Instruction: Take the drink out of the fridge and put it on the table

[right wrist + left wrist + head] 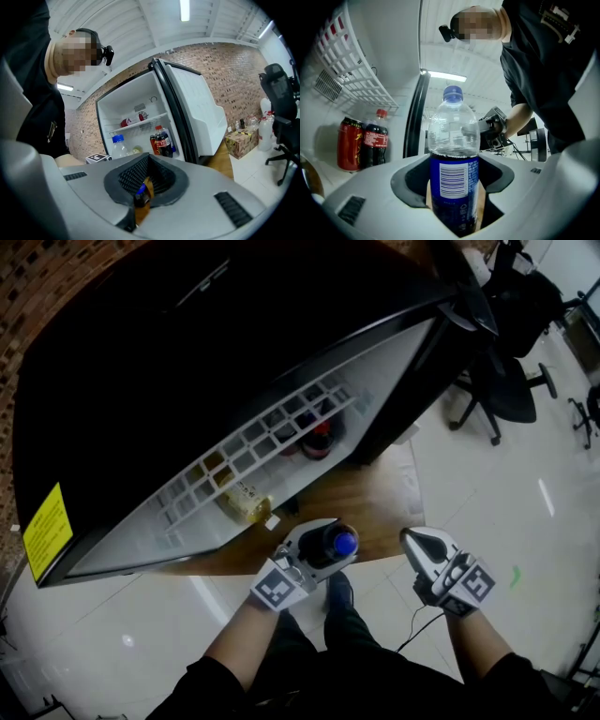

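The drink bottle [335, 546], clear plastic with a blue cap and blue label [453, 178], stands upright between the jaws of my left gripper [317, 546], which is shut on its lower body [453, 199]. It is just outside the open fridge [187, 352], over the front edge of the wooden table [375, 502]; I cannot tell whether its base rests on the wood. My right gripper [419, 542] hovers to the right of the bottle, jaws together and empty [142, 199]. The right gripper view shows the bottle [118, 146] in front of the fridge.
A dark cola bottle [375, 143] and a red can [349, 143] stay on the fridge's lower shelf [317, 439]. A yellowish container [246, 498] lies near the fridge's front. Black office chairs [506, 381] stand at the right on the white floor. A cardboard box [241, 140] sits beyond the fridge door.
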Demonstrator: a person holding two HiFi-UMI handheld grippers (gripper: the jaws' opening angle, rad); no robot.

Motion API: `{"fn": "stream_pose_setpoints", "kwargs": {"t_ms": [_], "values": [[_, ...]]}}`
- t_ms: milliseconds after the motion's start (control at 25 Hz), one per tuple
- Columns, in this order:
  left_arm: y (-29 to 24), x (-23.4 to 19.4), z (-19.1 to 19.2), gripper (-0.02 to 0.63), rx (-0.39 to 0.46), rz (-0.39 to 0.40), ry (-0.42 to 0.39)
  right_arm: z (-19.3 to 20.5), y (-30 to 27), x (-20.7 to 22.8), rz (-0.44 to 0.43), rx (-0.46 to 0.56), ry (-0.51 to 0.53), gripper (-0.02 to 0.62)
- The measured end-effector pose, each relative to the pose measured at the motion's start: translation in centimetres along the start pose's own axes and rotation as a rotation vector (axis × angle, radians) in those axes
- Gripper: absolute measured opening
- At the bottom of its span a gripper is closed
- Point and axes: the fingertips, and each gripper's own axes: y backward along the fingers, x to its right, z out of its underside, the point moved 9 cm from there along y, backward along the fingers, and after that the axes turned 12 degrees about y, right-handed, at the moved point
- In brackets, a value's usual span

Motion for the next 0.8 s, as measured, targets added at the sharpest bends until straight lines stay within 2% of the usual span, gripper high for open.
{"fn": "stream_pose_setpoints", "kwargs": {"t_ms": [40,120,200,280,400,480,600,800], "values": [[0.0,-0.2,-0.1,0.291,0.006,-0.003,-0.002,-0.1,-0.1,0.0,-0.001,0.000,0.005,-0.005],[0.3,-0.7,-0.3,0.358,0.010,-0.017,-0.007,-0.4,-0.1,0.1,-0.004,0.002,0.015,-0.003],[1.0,-0.7,-0.6,0.389,0.002,-0.050,0.007,-0.8,0.2,0.1,-0.010,-0.001,0.024,-0.003],[2.3,0.9,-0.7,0.405,-0.005,-0.101,0.066,-1.3,1.8,-0.1,-0.012,-0.016,0.018,-0.005],[6.1,4.7,-1.6,0.399,-0.002,-0.214,0.206,-2.4,4.1,-0.7,-0.029,-0.020,0.004,-0.005],[9.6,7.2,-3.6,0.368,0.031,-0.301,0.279,-2.9,4.3,-1.2,-0.073,-0.008,0.009,-0.003],[15.4,10.9,-7.0,0.286,0.080,-0.393,0.361,-4.0,4.9,-3.3,-0.120,-0.007,0.019,-0.003],[26.2,14.3,-13.1,0.148,0.213,-0.482,0.404,-6.4,3.7,-11.4,-0.158,0.018,0.075,-0.003]]}}
